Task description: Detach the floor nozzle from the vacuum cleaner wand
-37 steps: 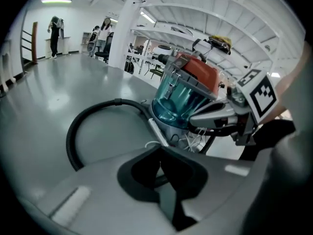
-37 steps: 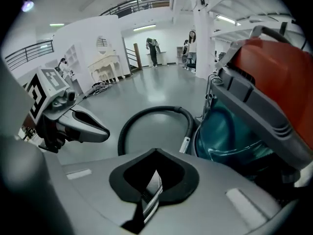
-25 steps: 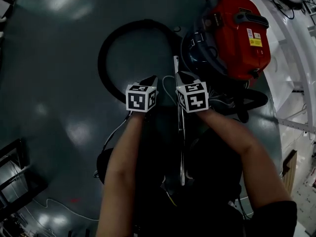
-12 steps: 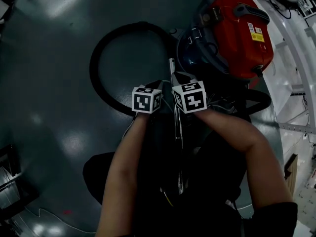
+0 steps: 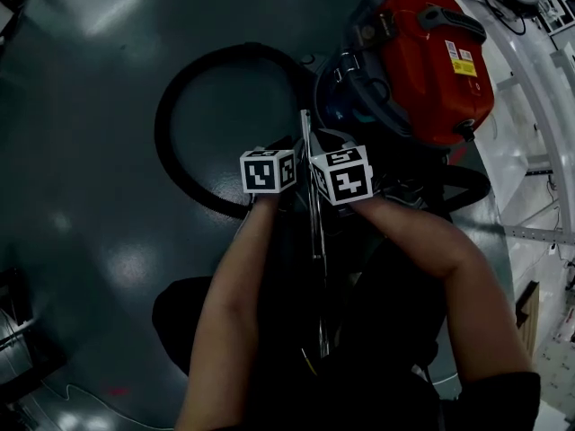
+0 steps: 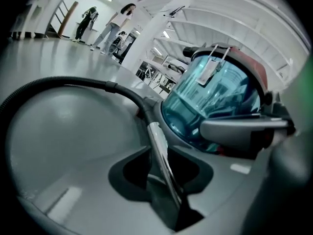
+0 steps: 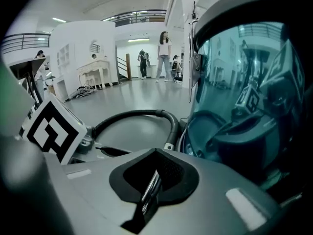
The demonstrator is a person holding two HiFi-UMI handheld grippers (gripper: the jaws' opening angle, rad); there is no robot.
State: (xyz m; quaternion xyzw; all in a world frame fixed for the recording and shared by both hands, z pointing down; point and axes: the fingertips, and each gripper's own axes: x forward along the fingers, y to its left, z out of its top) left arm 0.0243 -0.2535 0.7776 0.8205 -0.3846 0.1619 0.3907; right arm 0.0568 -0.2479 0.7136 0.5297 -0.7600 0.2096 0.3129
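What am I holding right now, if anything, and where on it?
Both grippers hold the wand. The left gripper and the right gripper are clamped side by side on its shiny tube, near the end where the hose joins.

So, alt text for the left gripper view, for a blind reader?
The left gripper has its fingers closed on a shiny metal vacuum wand, which runs up to a black hose looping across the grey floor. Right of it sits a vacuum cleaner with a teal see-through dust bin; people stand far off.
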